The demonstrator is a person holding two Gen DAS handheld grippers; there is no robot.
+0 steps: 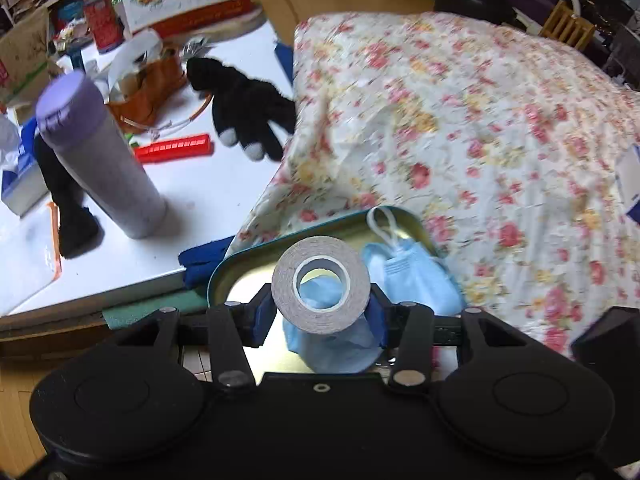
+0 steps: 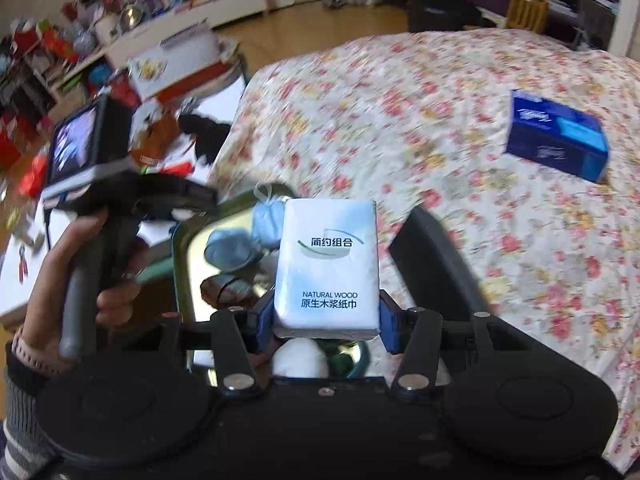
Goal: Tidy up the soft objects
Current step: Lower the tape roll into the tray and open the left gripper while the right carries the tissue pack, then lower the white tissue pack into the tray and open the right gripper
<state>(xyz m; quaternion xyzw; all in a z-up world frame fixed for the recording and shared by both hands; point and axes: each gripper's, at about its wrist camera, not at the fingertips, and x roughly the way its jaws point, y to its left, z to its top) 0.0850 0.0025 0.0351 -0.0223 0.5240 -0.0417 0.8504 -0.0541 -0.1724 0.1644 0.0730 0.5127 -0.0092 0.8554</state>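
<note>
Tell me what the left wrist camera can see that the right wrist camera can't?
Only the left wrist view shows the left gripper shut on a roll of tape, plus a purple bottle standing on the white table. Only the right wrist view shows the right gripper shut on a tissue pack, and a blue box. Both show the tin tray, the blue face mask and the flowery cover.

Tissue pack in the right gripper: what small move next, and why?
Probably lower the tissue pack into the tin and open the right gripper. It hangs above the tin, where a blue mask already lies.
</note>
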